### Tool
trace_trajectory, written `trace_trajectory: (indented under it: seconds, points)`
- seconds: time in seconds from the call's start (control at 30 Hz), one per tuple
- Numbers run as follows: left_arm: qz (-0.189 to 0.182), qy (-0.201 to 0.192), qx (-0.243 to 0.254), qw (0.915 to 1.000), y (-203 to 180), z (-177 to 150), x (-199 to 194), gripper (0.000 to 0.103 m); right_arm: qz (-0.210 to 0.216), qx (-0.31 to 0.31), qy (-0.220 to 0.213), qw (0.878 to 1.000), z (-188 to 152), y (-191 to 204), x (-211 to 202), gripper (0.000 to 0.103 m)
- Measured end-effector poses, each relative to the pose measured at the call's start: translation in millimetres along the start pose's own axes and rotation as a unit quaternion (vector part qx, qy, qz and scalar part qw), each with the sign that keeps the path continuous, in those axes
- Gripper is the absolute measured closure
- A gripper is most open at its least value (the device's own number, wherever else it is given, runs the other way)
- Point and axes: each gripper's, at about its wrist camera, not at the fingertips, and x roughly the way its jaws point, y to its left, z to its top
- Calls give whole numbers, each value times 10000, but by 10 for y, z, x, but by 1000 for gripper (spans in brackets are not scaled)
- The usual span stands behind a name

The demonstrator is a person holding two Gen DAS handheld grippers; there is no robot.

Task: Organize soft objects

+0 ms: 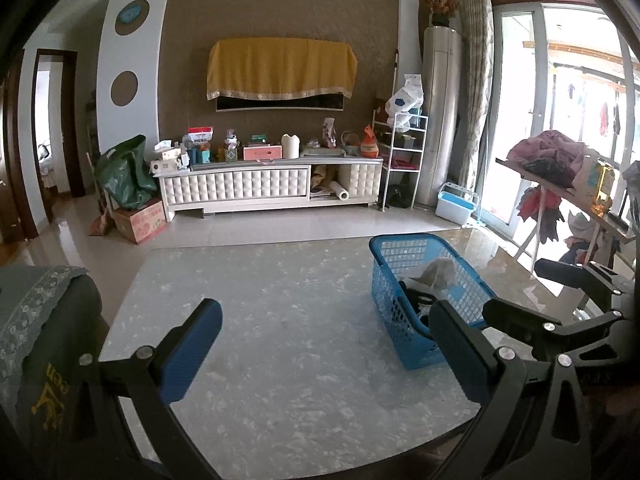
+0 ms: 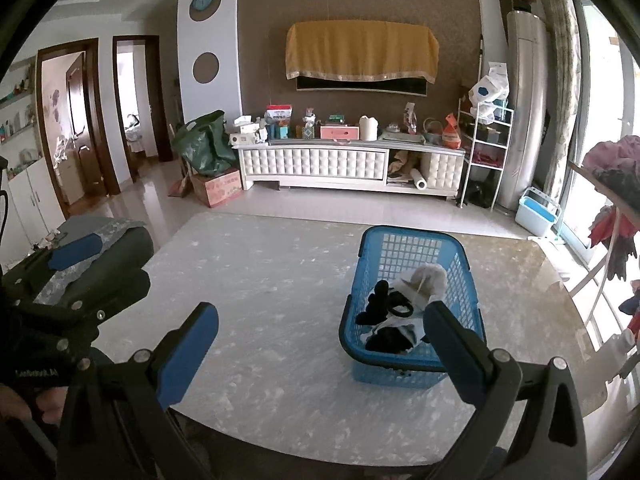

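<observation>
Both claws wide open, empty: left claw (image 1: pixel 324 346), right claw (image 2: pixel 320 350), hovering over marble worktop (image 2: pixel 260 280). Soft stuff, black and pale cloth pieces (image 2: pixel 394 312), sits in blue basket (image 2: pixel 404 242). Looks light, floppy, probably bunches up; pinch top fold, not loose edge.

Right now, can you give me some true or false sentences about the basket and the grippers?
1. The blue basket stands on the marble table. True.
2. The basket is empty. False: soft black and white things lie inside.
3. The left hand-held gripper is open and holds nothing. True.
4. The right hand-held gripper is shut on a sock. False: it is open and empty.
5. A yellow cloth hangs over the TV. True.
</observation>
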Motion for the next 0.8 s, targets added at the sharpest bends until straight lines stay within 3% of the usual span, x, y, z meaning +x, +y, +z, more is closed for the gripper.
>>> trace_trajectory:
  seconds: [0.43,0.8]
  points:
    - [-79,69,-2,9999,-50,-25,-100,0,67,111,17,9999,-42,-3,-48,0]
    - [111,-79,110,9998,-114,8,-171,0,91,115,-49,9999,-54,18,-108,0]
